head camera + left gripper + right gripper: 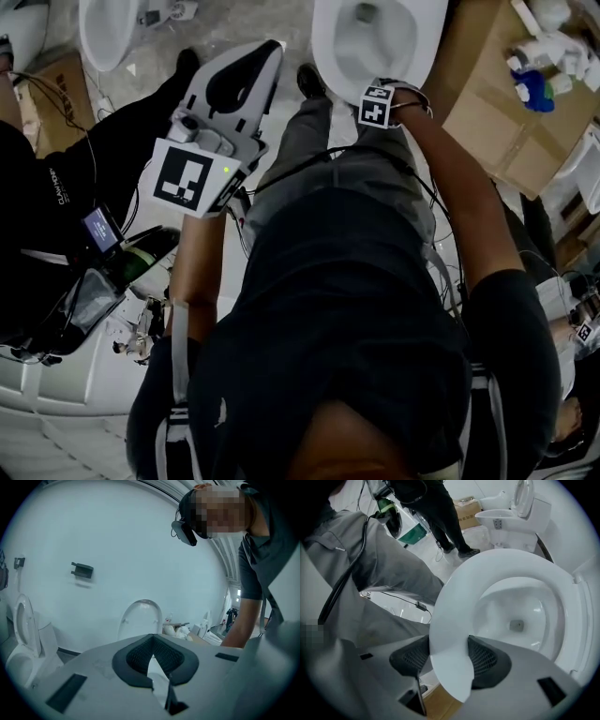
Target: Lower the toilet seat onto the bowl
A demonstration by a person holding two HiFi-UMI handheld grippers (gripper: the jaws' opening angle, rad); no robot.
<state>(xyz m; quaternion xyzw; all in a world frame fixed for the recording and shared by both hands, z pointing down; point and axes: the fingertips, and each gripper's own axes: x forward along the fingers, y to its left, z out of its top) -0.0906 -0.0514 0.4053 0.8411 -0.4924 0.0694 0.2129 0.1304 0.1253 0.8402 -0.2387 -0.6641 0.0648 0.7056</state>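
The white toilet (330, 42) stands at the top middle of the head view, in front of the person's feet. In the right gripper view the white seat ring (454, 616) lies low over the bowl (520, 611); whether it rests on the rim I cannot tell. My right gripper (447, 656) is shut on the seat's front edge, one dark pad on each side. From above, my right gripper (379, 101) reaches down to that toilet's front. My left gripper (251, 66) is held up at the left, away from the toilet. Its jaws (152, 638) meet at the tips with nothing between them.
A second toilet (112, 33) stands at the far left, and another with its lid raised (513, 513) shows behind. A cardboard box (497, 103) with bottles lies at the right. Someone in black (56, 187) stands at the left, with cables on the floor. My own grey trouser leg (379, 573) is close by.
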